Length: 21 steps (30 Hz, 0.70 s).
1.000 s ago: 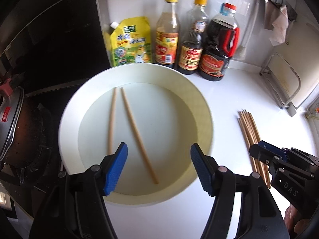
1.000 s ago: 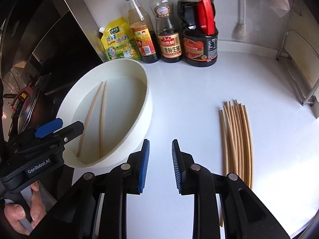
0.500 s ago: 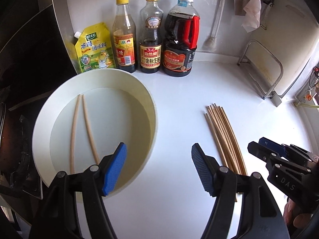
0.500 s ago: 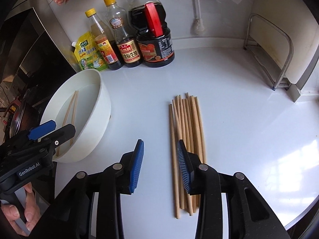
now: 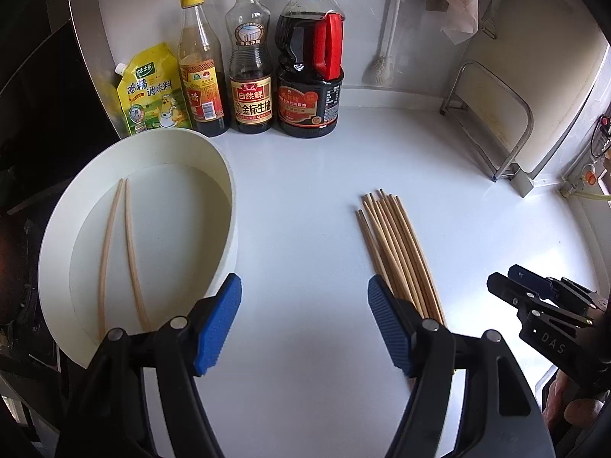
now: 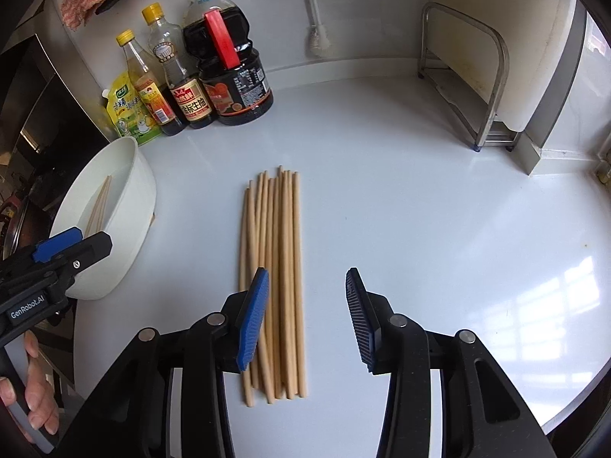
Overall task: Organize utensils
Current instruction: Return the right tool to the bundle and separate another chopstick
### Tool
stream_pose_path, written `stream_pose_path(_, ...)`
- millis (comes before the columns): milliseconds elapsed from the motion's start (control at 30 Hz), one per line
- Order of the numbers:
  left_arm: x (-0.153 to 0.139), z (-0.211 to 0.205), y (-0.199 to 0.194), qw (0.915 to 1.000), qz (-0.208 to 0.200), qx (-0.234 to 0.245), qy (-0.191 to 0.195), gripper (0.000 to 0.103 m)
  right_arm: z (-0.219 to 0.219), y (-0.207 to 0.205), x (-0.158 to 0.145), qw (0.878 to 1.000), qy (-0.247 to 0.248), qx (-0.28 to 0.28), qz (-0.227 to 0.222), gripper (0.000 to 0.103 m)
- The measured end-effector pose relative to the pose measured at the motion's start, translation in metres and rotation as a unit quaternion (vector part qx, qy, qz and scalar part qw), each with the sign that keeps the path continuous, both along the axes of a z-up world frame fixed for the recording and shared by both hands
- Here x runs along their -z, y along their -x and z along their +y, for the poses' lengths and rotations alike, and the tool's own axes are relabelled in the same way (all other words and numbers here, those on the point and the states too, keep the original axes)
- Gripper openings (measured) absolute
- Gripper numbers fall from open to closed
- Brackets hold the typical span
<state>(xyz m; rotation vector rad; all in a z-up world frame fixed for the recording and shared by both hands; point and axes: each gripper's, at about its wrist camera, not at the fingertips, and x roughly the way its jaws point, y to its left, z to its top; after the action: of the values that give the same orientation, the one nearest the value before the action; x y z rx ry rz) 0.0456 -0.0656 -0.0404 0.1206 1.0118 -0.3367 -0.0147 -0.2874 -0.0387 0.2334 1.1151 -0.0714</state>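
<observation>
1. The right gripper hangs over the near half of the chopstick bundle, its jaws opening with nothing pinched between them. My read: they spread to straddle some sticks, since its left pad already overlaps the bundle's left edge.
2. The left gripper is wide open and empty above bare worktop, between the white basin and the bundle. It looks parked there, ready for either side.
3. 2 chopsticks lie side by side on the basin floor, well apart from the loose bundle. That suggests the basin is the collecting spot, with most sticks left to shift.
4. The bundle lies flat, sticks roughly parallel, far tips fanned unevenly; thin round sticks like these may roll out of a pinch.
5. The sauce bottles and seasoning pouch line the back wall, clear of the working lane.
6. A hand grips the left gripper's handle.
</observation>
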Motion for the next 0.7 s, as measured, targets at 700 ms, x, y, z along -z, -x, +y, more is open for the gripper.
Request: stream_pose_path(700,0.06,-0.027,0.017,0.9983,0.038,-0.043,-0.004,0.074,-0.004,-0.017,0.07,0.997,0.006,-0.071,0.031,0.05)
